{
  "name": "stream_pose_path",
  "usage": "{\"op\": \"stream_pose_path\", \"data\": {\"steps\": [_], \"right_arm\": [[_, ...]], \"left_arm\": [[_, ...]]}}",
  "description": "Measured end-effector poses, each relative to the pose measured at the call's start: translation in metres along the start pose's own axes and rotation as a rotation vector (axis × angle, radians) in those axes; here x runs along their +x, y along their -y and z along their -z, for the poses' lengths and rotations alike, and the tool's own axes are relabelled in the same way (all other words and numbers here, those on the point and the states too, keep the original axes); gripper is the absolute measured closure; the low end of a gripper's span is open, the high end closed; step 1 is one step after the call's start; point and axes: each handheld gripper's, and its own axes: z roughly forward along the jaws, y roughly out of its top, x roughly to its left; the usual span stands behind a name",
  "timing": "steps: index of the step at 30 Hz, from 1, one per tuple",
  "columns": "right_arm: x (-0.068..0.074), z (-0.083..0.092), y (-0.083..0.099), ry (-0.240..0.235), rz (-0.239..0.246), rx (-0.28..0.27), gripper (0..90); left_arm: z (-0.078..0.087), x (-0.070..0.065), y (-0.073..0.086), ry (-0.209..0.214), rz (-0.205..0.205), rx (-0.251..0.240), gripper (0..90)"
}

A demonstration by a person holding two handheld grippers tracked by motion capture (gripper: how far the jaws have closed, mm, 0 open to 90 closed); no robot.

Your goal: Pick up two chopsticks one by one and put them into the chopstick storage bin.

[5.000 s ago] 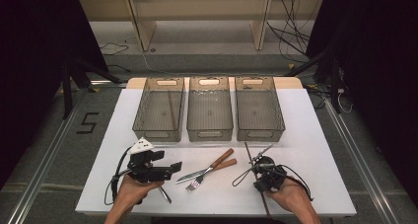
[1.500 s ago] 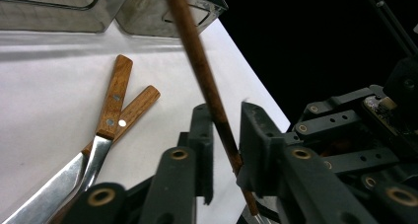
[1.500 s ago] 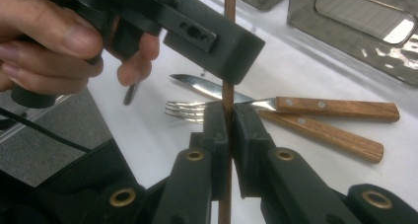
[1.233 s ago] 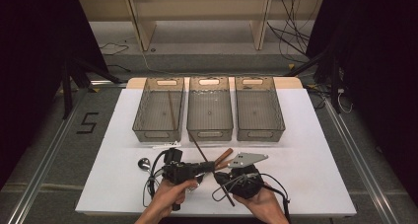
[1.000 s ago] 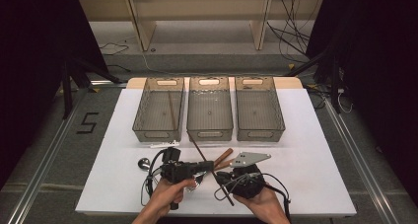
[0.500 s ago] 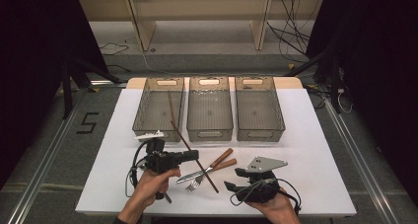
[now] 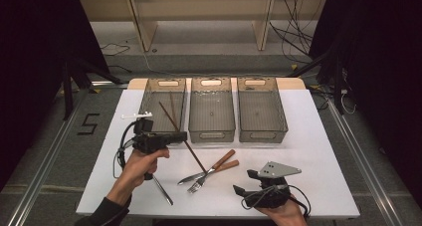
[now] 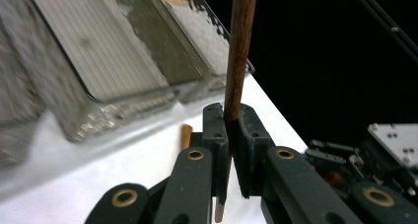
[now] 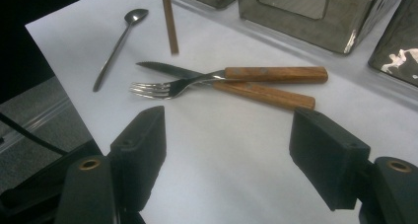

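At the bottom right of the high view we see the right tool point(image 7: 241, 182) low over the white worktop point(image 7: 318, 151); its jaws have just been opening and now stand wide with nothing between them. Just beyond it, near the centre, a fork point(image 7: 211, 173) and a knife point(image 7: 209, 170) with wooden handles lie crossed and touching on the worktop. A spoon point(image 7: 162, 190) lies at lower left, partly under the person's left hand point(image 7: 142, 164). Above that hand, at centre left, the left tool point(image 7: 183, 135) is closed tight on a brown chopstick point(image 7: 181, 138), which slants from near the knife up over the front edge of the left bin point(image 7: 149, 94). A second chopstick point(image 7: 172, 104) lies inside that bin. Farther up, the middle bin point(image 7: 211, 82) and right bin point(image 7: 259, 82) stand beside it in a row.
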Motion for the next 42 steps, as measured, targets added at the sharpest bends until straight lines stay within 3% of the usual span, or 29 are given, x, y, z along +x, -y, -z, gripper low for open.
{"op": "stream_pose_path", "data": {"steps": [10, 21, 29, 36, 42], "right_arm": [[-0.002, 0.006, 0.004, 0.025, -0.004, -0.042, 28.1], [-0.004, 0.007, 0.008, 0.034, -0.004, -0.039, 27.1], [-0.005, 0.008, 0.010, 0.039, -0.001, -0.046, 27.0], [-0.005, 0.010, 0.011, 0.042, 0.006, -0.053, 26.0], [-0.006, 0.011, 0.011, 0.041, 0.006, -0.052, 25.5]], "left_arm": [[0.015, 0.007, -0.032, -0.064, -0.015, -0.033, 84.2], [0.025, 0.028, -0.066, -0.125, 0.020, -0.075, 84.2], [0.031, 0.038, -0.083, -0.178, 0.018, -0.091, 84.2], [0.030, 0.049, -0.094, -0.265, 0.015, -0.085, 84.2], [0.029, 0.055, -0.101, -0.307, 0.022, -0.090, 84.2]]}}
